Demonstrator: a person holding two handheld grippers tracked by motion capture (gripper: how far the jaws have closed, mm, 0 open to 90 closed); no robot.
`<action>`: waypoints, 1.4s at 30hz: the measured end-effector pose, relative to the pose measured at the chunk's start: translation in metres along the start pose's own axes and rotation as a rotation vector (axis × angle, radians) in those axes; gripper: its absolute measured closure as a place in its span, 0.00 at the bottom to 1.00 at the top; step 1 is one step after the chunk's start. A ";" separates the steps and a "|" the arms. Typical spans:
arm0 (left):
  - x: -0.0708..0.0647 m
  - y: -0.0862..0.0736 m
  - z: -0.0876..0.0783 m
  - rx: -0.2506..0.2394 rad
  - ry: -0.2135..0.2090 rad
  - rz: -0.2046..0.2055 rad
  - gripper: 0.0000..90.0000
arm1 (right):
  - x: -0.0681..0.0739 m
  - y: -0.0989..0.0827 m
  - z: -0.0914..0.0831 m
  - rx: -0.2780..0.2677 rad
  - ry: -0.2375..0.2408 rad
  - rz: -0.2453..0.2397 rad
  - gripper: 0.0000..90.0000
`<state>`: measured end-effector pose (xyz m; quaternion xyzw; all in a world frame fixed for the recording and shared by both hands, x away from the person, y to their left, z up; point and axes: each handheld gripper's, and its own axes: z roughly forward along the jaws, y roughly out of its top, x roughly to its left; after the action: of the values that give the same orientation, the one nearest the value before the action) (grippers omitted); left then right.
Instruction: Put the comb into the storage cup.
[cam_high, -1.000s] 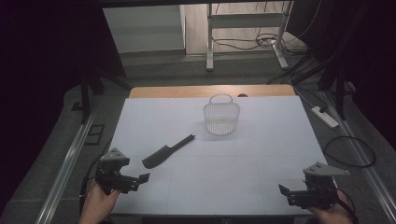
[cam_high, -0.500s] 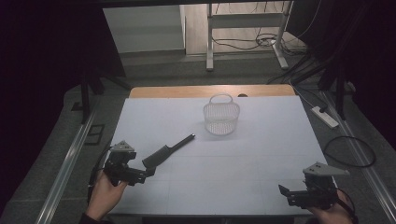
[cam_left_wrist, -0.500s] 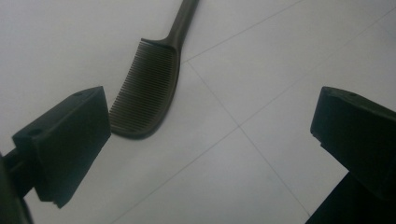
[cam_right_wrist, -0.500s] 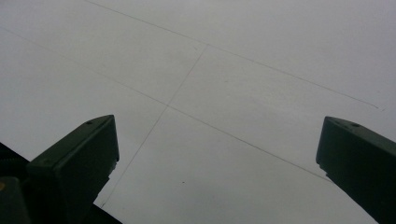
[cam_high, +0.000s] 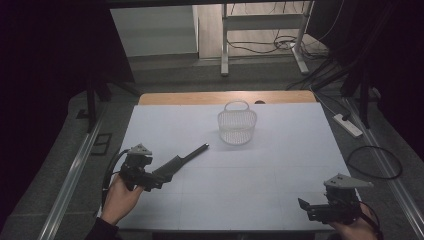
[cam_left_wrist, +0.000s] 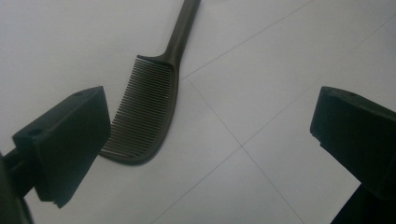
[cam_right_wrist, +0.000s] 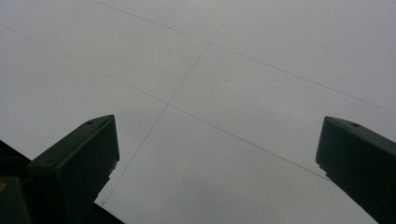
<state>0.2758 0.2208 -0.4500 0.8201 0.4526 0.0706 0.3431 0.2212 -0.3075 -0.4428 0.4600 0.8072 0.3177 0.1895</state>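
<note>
Over the last second the left gripper (cam_high: 150, 181) has moved from the lower left corner of the high view up and to the right, toward the middle of the frame. A second ago it lay well apart from the dark comb (cam_high: 176, 162); half a second ago it had come near the comb's toothed end; now it sits right at that end. In the left gripper view its jaws stand wide apart, with the comb's teeth (cam_left_wrist: 140, 112) just beside the left jaw. The hand (cam_high: 119, 197) holding it has come further up into the frame from the bottom edge.

both grippers low, left gripper (cam_high: 150, 181) and right gripper (cam_high: 306, 206) fingers spread wide
</note>
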 end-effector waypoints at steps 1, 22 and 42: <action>0.000 0.001 0.001 0.001 0.002 0.001 0.00 | 0.000 0.000 0.000 0.000 0.001 0.000 0.00; 0.010 0.026 0.024 0.037 -0.021 0.017 0.00 | 0.001 0.000 0.001 0.007 0.001 -0.010 0.00; 0.018 0.043 0.046 0.044 -0.035 0.021 0.00 | 0.001 0.000 0.001 0.012 0.002 -0.009 0.00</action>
<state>0.3355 0.1972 -0.4612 0.8332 0.4392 0.0501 0.3322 0.2218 -0.3064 -0.4435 0.4570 0.8113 0.3125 0.1876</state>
